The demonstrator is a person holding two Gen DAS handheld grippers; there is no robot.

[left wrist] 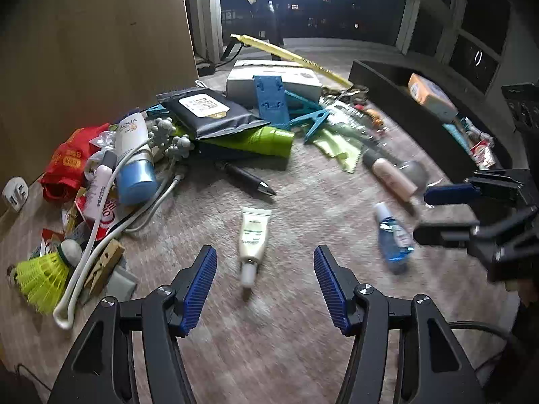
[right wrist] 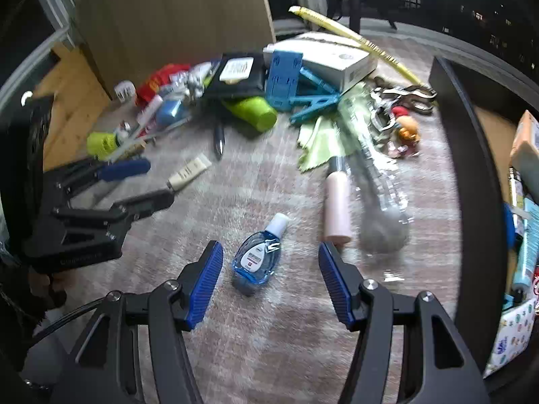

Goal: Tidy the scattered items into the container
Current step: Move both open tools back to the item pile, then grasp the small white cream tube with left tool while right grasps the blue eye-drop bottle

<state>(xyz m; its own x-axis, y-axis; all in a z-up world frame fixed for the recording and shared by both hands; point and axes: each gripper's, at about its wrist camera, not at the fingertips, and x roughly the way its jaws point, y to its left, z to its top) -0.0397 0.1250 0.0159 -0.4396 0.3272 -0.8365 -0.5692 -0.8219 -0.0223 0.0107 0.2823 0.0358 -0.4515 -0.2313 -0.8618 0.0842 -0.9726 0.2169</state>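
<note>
My left gripper (left wrist: 265, 286) points down at the grey table (left wrist: 286, 336) with its blue pads spread apart and nothing pressed between them; a small cream tube (left wrist: 253, 235) lies on the surface at twelve o'clock from the jaws, cap end toward me, not touched. My right gripper (right wrist: 271, 284) is likewise spread wide and empty, and a blue liquid bottle (right wrist: 257, 256) with a white cap lies in the gap ahead of its pads, clear of both.

From the left wrist view, the right gripper shows at three o'clock, and the blue bottle sits just beside it. At one o'clock a pink bottle (left wrist: 392, 176) lies next to a clear plastic wrapper holding something grey, blurred. At twelve o'clock, beyond the tube, a black pen (left wrist: 246, 180) lies across my line, and behind it the main heap: a green cup (left wrist: 269, 139) on its side, a dark wipes pack (left wrist: 210, 112), blue plastic clips (left wrist: 311, 119) and a white box (left wrist: 273, 80). At nine to ten o'clock are a yellow shuttlecock (left wrist: 42, 276), a wooden clothespin (left wrist: 102, 266), a white cable (left wrist: 101, 229), a blue-capped sunscreen tube (left wrist: 134, 158) and a red bag (left wrist: 67, 161).

The container (left wrist: 421, 101), a dark tray, runs along at two o'clock and already holds several packets. In the right wrist view its near wall stands at three o'clock, close to the pink bottle.
</note>
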